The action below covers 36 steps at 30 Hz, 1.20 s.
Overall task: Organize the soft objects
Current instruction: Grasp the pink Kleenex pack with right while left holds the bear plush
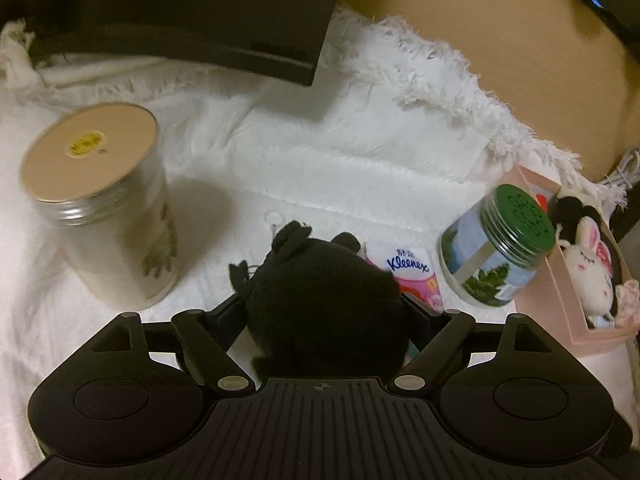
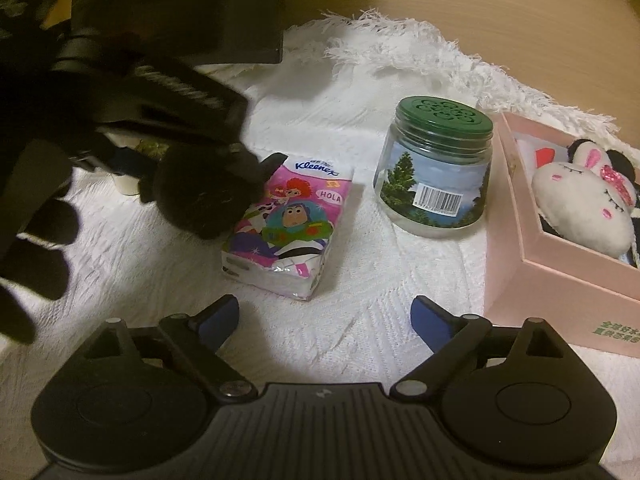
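Black plush toy (image 1: 320, 304) sits between wide-spread jaws of left gripper (image 1: 324, 312), on white cloth, touching tissue pack (image 2: 288, 224); right gripper (image 2: 324, 316) open, empty, near pack; risk: closing left jaws snags pack too, or swing toward pink box (image 2: 560, 280) topples green-lidded jar (image 2: 436, 168)

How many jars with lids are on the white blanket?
2. A tall jar with a tan lid stands at the left, and a short jar with a green lid sits beside the pink box. None seems hidden.
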Available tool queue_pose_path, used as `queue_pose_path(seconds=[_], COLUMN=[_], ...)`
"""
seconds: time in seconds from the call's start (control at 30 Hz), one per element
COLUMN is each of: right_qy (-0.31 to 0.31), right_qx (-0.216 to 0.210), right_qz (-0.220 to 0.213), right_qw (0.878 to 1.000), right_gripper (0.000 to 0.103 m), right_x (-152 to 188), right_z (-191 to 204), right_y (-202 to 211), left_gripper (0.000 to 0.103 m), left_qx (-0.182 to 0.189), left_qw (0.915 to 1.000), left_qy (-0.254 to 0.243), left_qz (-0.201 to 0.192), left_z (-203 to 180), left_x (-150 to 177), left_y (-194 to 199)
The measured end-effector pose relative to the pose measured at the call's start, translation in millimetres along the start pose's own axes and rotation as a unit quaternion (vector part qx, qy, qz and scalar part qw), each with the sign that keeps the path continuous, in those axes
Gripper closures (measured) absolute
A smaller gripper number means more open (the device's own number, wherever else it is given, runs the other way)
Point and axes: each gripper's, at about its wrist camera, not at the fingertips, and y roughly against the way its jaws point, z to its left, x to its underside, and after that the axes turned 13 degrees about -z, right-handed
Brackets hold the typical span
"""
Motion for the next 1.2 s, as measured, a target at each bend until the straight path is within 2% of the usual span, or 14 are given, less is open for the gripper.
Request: queue_pose_path(seconds=[0.13,0.3,0.4,0.5,0.63,0.7,0.83,0.9,0.97,1.2], right_qy=[0.004,0.008,0.016,0.025,0.028,0.026,0.027,0.038,0.046,0.081], right_qx=[-0.01,-0.016,-0.027,-0.043,-0.055,-0.058,-0.051,-0.033,-0.017,-0.012], right_qz=[0.007,0.016,0.026,0.037,0.056,0.052,0.041,0.045,0.055,0.086], right_qw=[1.0,1.0,0.999,0.998,0.997,0.997,0.997,0.998,0.997,0.993], right_gripper=[0.004,0.0,0.0,0.0,0.013,0.015,0.016,0.016,0.016,0.016], right_x=[-0.4,-1.6,-3.3,-6.0,-14.4,-20.4,-40.9,-49.6,-57.1,-59.9], right_z=[0.6,1.5,0.7,-1.4,-0.5,3.1,16.2,24.9,30.3,45.8], right_y=[-1.3,-2.9,-5.0,-6.6,-4.2,-3.2,-12.2,-21.9,-34.5,-59.2], left_gripper=[0.02,0.022,0.024,0.024,0.024,0.024,0.024,0.024,0.024,0.024], left_qx=[-0.013,0.003,0.004,0.006,-0.006,-0.015,-0.026,-0.03,-0.033,-0.041], left_qw=[0.9998,0.9996,0.9995,0.9998,0.9999,0.9997,0.9991,0.9987,0.9983,0.997], left_qy=[0.007,0.017,0.013,0.01,0.008,0.014,0.032,0.04,0.047,0.065], left_qz=[0.012,0.023,0.028,0.013,-0.01,-0.015,-0.014,-0.014,-0.011,-0.007], left_z=[1.0,9.6,13.8,21.3,35.6,44.3,57.6,63.7,68.7,80.3], left_x=[-0.6,0.0,1.3,4.4,8.4,9.9,15.0,19.6,24.5,36.7], left_y=[-12.3,-14.1,-5.2,16.2,47.7,59.6,72.4,77.7,82.3,95.8])
